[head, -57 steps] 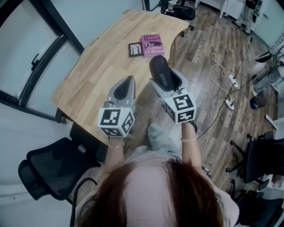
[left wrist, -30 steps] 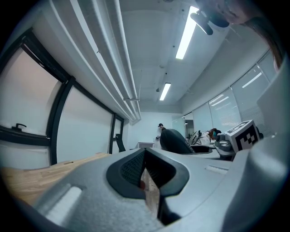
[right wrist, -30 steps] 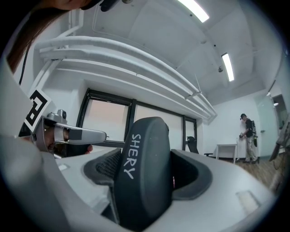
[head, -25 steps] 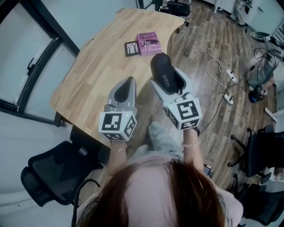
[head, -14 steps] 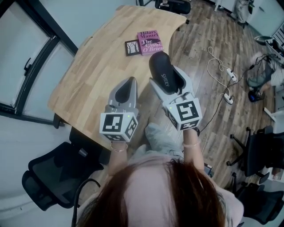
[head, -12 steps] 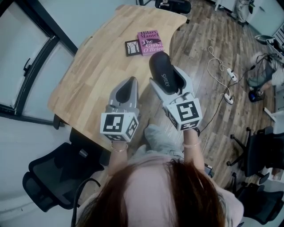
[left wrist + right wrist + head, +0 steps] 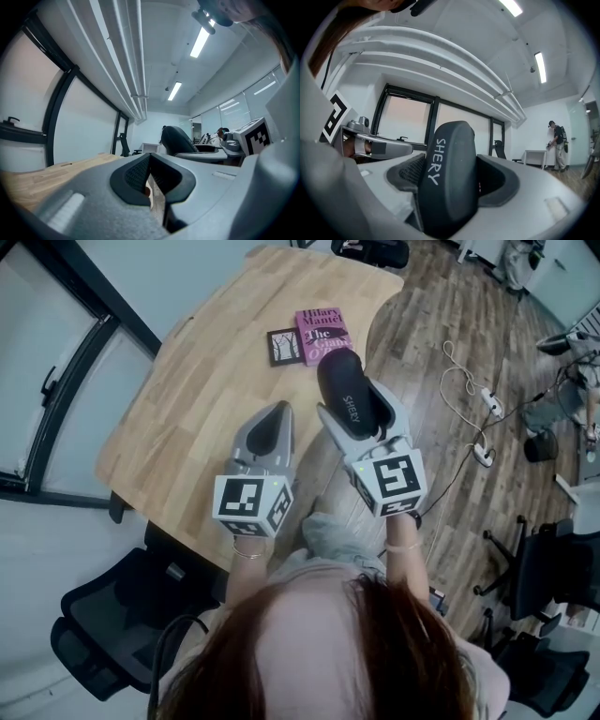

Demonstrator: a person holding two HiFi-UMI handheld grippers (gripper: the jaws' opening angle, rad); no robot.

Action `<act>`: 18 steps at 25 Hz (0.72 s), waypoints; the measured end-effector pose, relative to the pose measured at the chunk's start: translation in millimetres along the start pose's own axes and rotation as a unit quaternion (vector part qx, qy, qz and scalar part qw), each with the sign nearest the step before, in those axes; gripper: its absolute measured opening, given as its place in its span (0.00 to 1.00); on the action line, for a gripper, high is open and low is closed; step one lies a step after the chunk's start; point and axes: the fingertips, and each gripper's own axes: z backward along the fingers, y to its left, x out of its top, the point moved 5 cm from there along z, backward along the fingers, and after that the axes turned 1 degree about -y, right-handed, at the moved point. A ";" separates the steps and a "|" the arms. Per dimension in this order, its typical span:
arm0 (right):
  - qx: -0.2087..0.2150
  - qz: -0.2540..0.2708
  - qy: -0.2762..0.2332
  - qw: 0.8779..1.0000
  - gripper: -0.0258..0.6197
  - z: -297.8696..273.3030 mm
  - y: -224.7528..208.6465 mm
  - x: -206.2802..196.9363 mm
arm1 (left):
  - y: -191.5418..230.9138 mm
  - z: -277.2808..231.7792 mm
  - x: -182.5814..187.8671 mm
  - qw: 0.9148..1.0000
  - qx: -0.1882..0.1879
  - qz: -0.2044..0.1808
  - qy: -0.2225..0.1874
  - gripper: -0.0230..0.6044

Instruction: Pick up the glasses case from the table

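A black glasses case [image 7: 345, 396] marked "SHERY" is held off the table, clamped between the jaws of my right gripper [image 7: 352, 405]. In the right gripper view the glasses case [image 7: 449, 174] stands on end and fills the space between the jaws. My left gripper [image 7: 268, 426] is shut with nothing in it, held over the near part of the wooden table [image 7: 206, 381], level with the right one. The left gripper view shows the left gripper [image 7: 151, 177] with its dark pads [image 7: 135, 174] pressed together, and the case [image 7: 177, 140] off to the right.
A pink book [image 7: 322, 333] and a small dark booklet [image 7: 285, 346] lie on the table's far right part. Black office chairs stand at lower left [image 7: 112, 620] and right [image 7: 548, 563]. Cables and a power strip [image 7: 487, 409] lie on the wood floor. A window frame [image 7: 56, 381] runs along the left.
Both grippers keep nearly the same pose, the case still in the right one. The head camera has drifted slightly, so the table and book sit a little lower and to the right.
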 end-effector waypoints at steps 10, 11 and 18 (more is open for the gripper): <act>-0.011 -0.004 0.003 1.000 0.57 -25.1 -12.3 -4.6 | 18.4 -28.6 -1.8 1.000 -0.015 0.002 0.008 0.05; -0.012 -0.003 0.004 1.000 0.57 -26.8 -13.6 -4.6 | 20.0 -30.6 -2.3 1.000 -0.015 0.001 0.009 0.05; -0.022 0.001 0.003 1.000 0.57 -34.5 -22.3 -2.4 | 30.1 -39.6 -4.8 1.000 -0.015 0.005 0.011 0.05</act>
